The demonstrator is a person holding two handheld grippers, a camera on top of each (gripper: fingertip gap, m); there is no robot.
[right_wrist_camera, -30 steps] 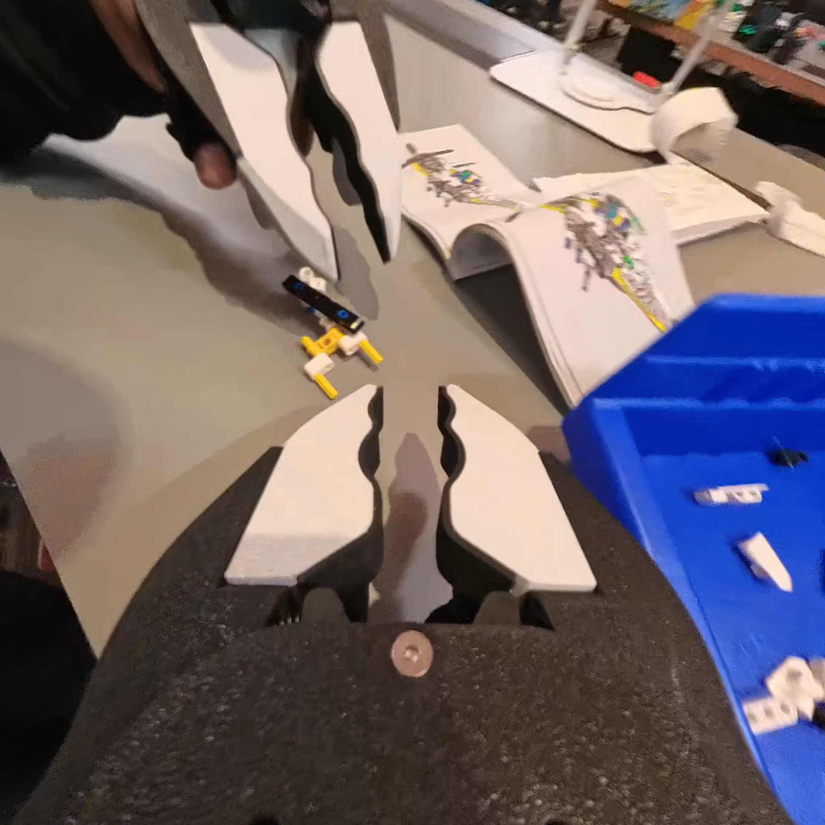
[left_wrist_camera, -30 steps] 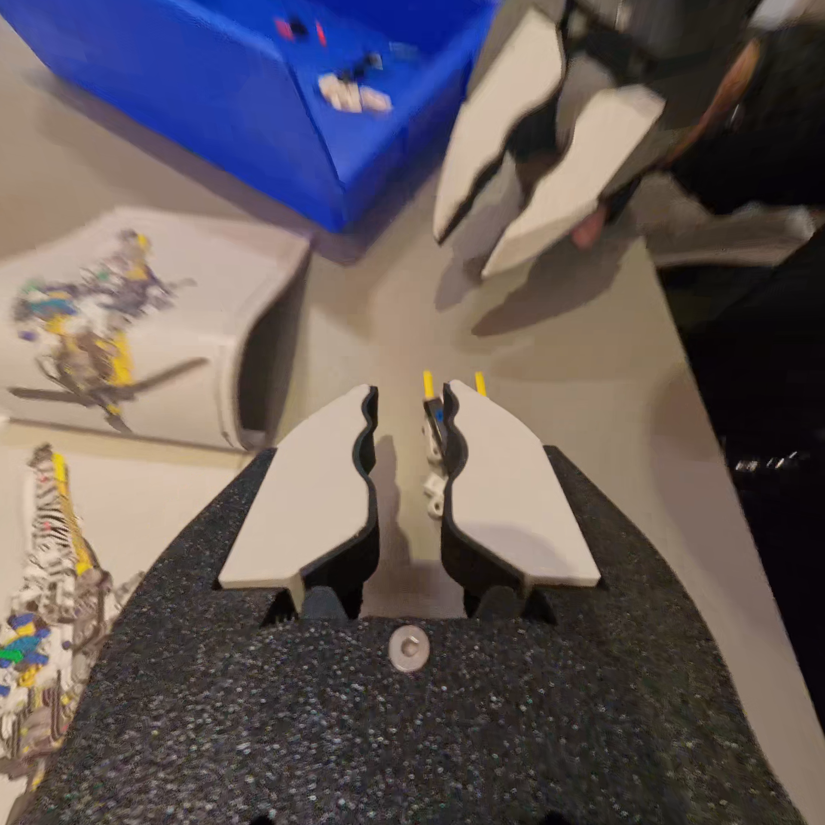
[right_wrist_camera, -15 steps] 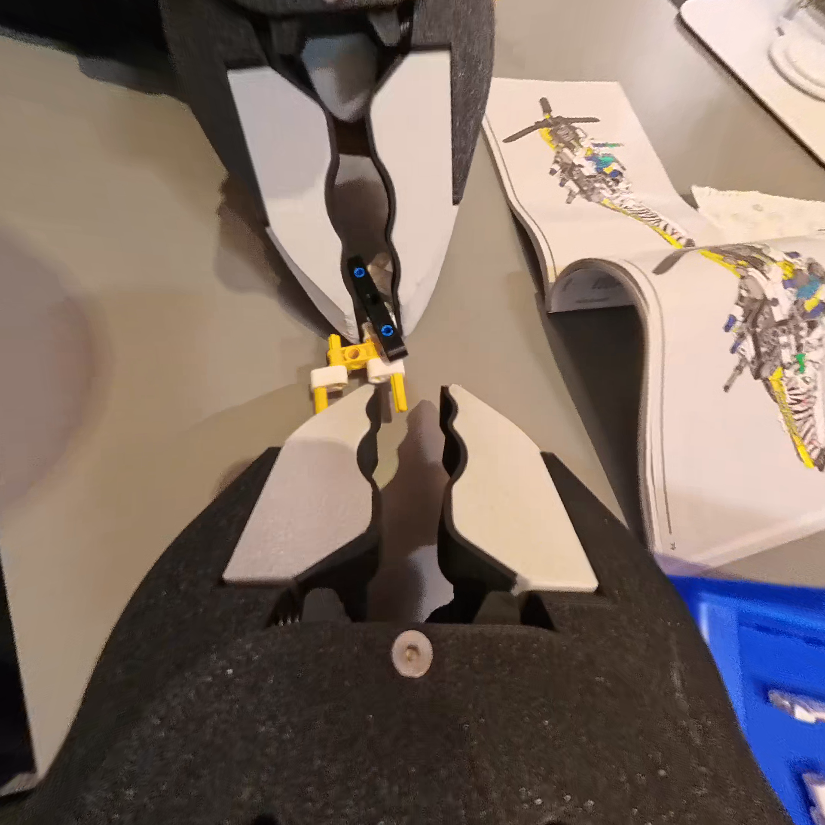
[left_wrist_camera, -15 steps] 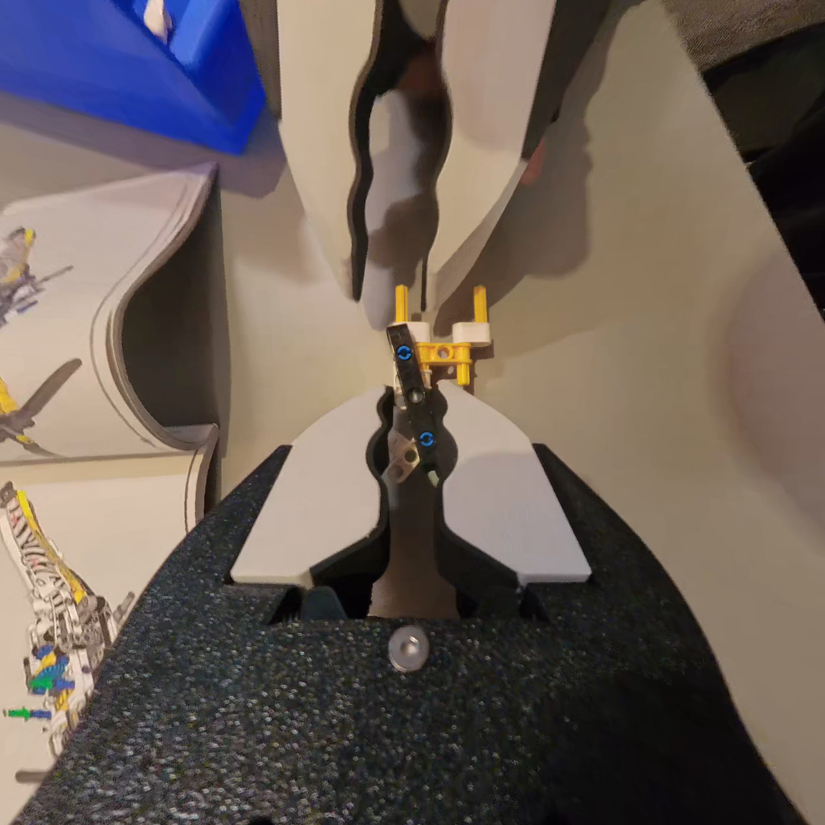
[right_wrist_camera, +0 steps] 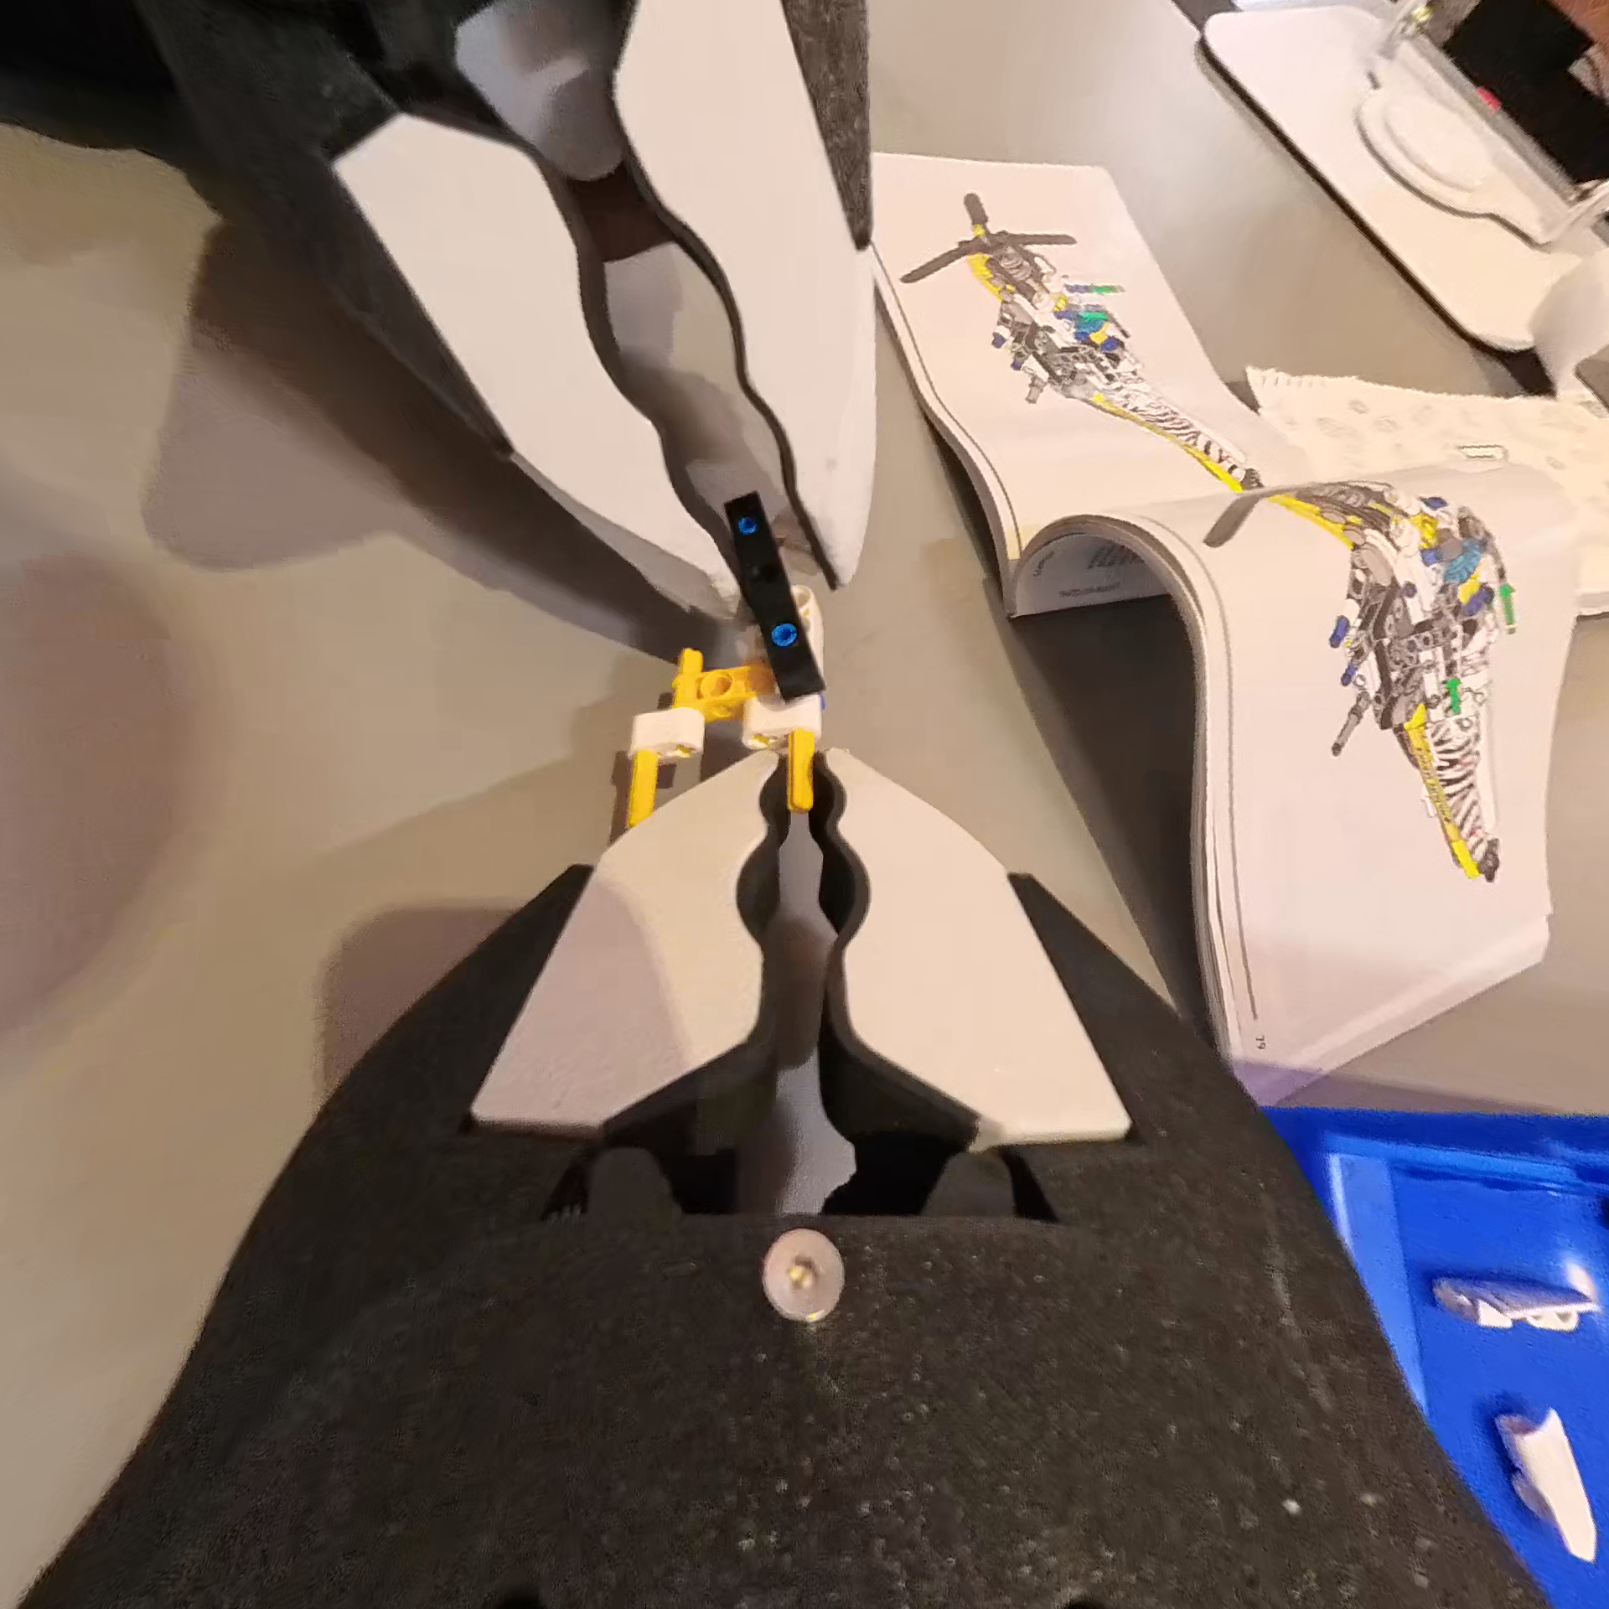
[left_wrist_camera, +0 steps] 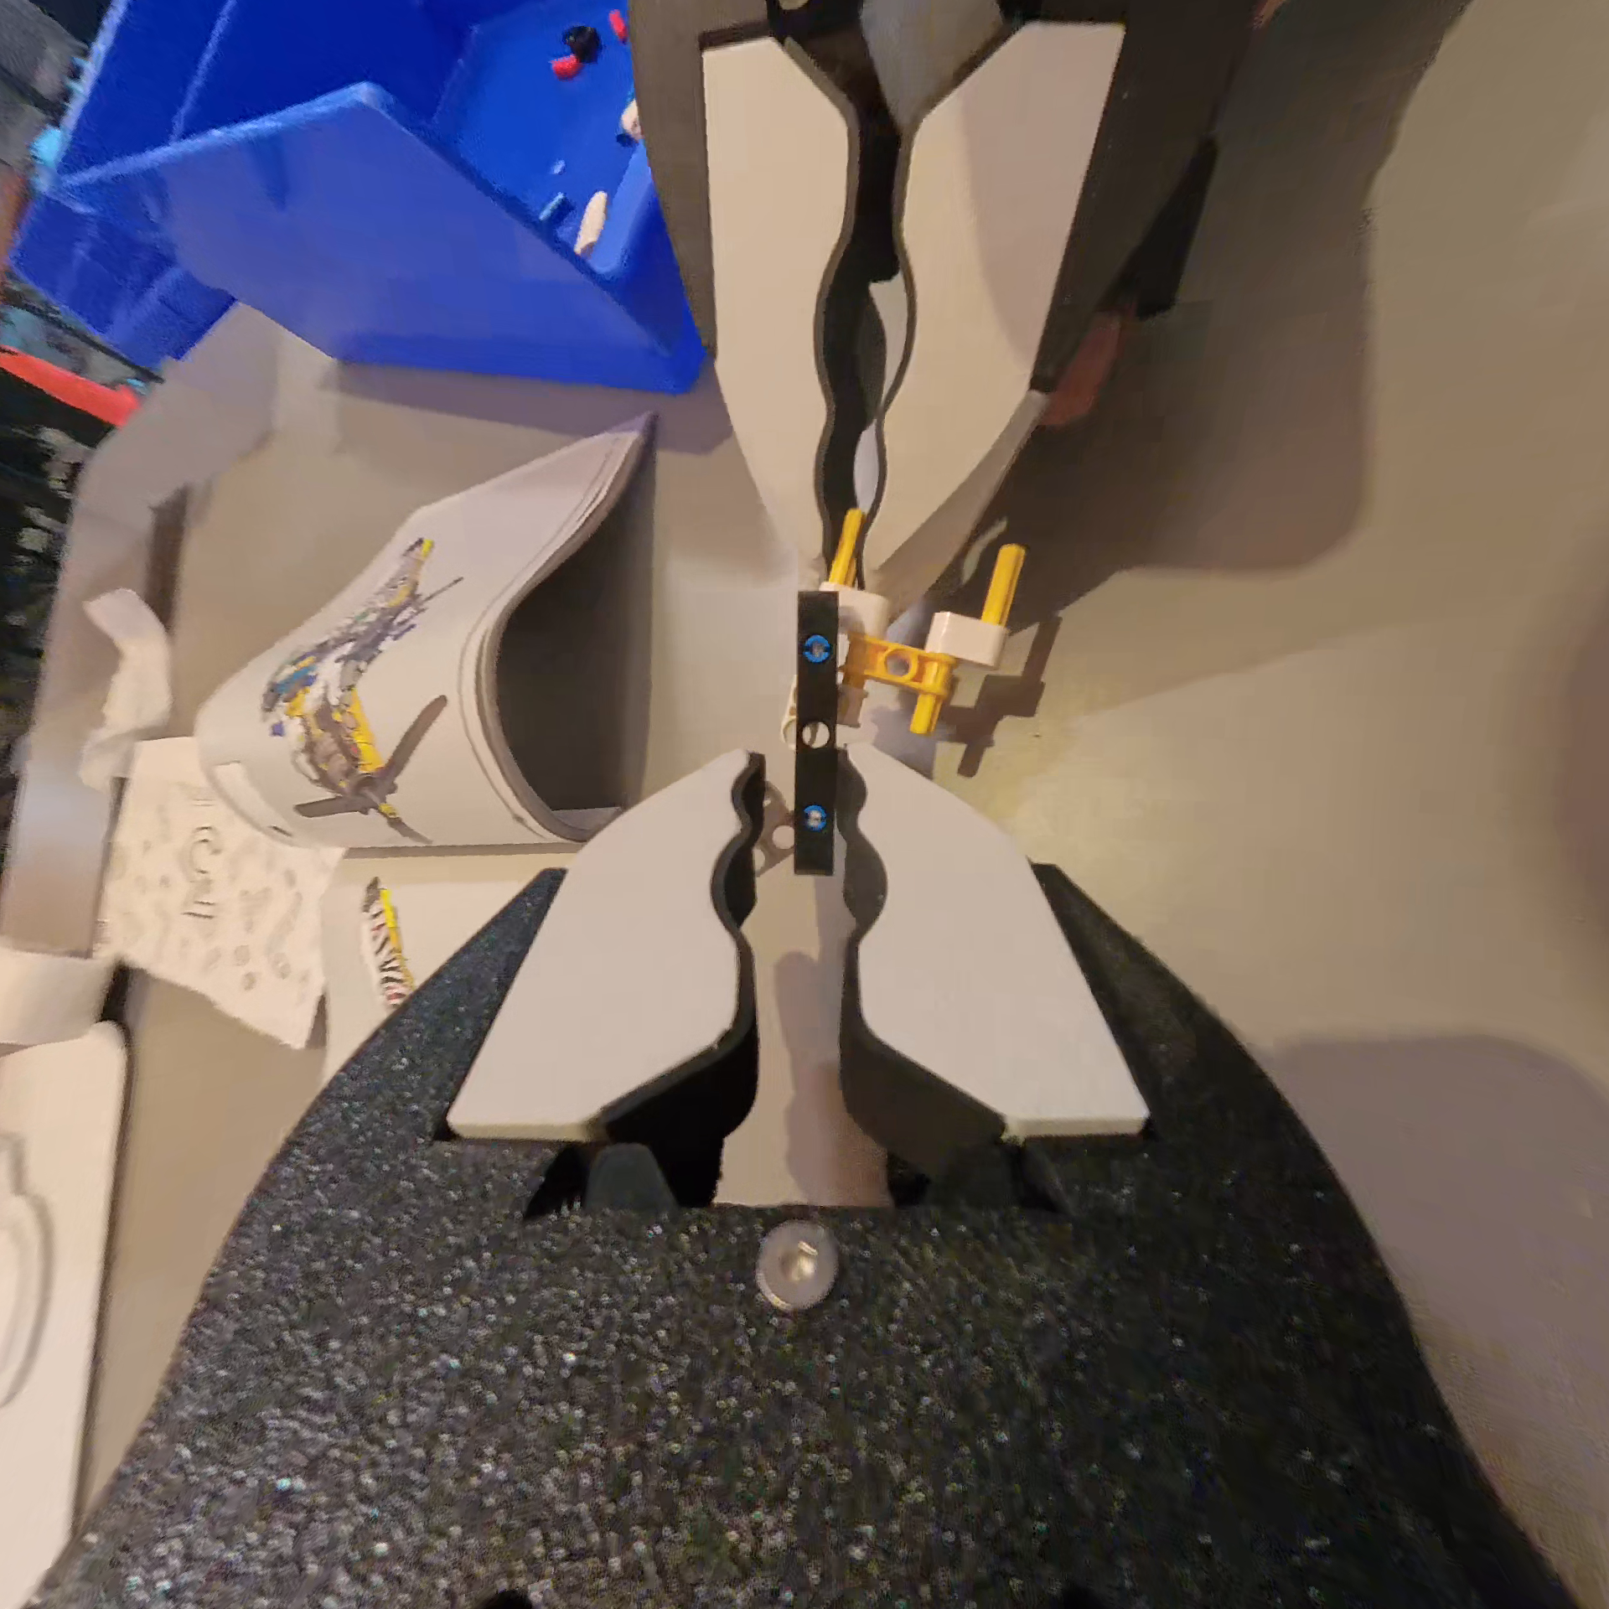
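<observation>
A small brick assembly joins a black beam (left_wrist_camera: 816, 740) with blue pins to a yellow connector (left_wrist_camera: 901, 669), white pieces and two yellow axles. My left gripper (left_wrist_camera: 805, 766) is shut on the beam's near end, with a grey piece beside it between the pads. My right gripper (right_wrist_camera: 801, 757) is shut on one yellow axle (right_wrist_camera: 799, 775) from the opposite side. The two grippers face each other tip to tip over the grey table (left_wrist_camera: 1306, 784). The right gripper also shows in the left wrist view (left_wrist_camera: 849, 557), and the left gripper in the right wrist view (right_wrist_camera: 775, 583).
A blue bin (left_wrist_camera: 392, 218) with loose small parts stands at the back left; it also shows in the right wrist view (right_wrist_camera: 1437, 1306). An open instruction booklet (left_wrist_camera: 392, 679) lies arched beside the grippers. A crumpled paper sheet (left_wrist_camera: 200, 914) lies at the left. Both grippers' tips are close together, under 4 cm apart.
My left gripper closed on the black beam of the assembly that lay on the table. My right gripper moved in from the far side and has now shut on a yellow axle.
</observation>
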